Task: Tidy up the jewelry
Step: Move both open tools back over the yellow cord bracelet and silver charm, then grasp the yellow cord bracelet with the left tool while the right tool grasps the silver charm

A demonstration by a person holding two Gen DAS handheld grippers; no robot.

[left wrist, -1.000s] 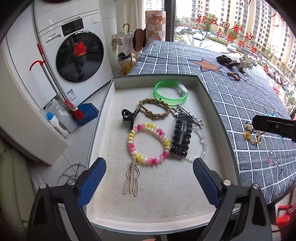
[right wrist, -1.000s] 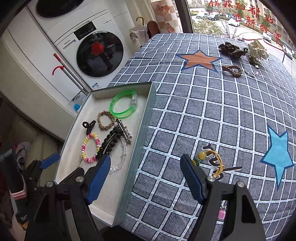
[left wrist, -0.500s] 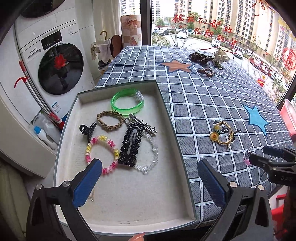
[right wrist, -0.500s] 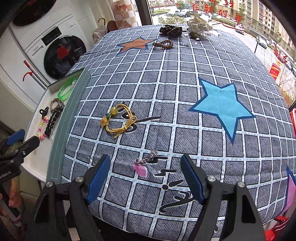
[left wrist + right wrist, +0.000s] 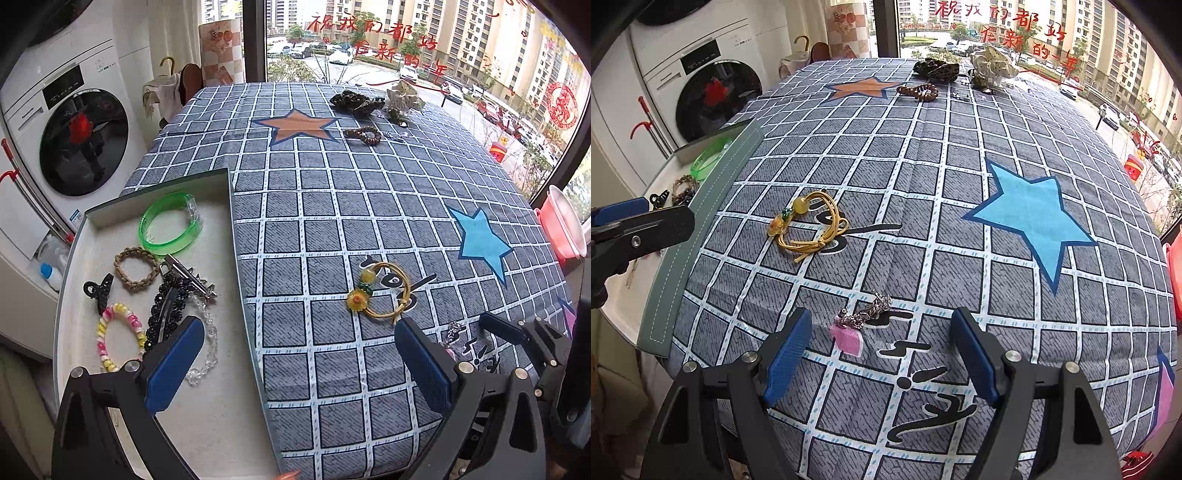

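Right claw [image 5: 879, 354] hangs wide open and empty just above the checked bench [image 5: 960, 184], its blue pads either side of a small silver charm with a pink tag [image 5: 855, 325] lying on the cloth. Left claw [image 5: 295, 365] is wide open and empty too, straddling the tray's edge [image 5: 236, 258]. The yellow cord bracelet [image 5: 380, 293] lies on the cloth near the tray, where a green bangle [image 5: 170, 227] and other pieces already lie.

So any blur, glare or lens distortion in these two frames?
Left wrist view: sharp, even daylight, strong fisheye bending the tray edge, dark vignette corners. Right wrist view: equally sharp, checked tablecloth bulges like a dome; no glare, only soft shadows under the yellow cord bracelet.
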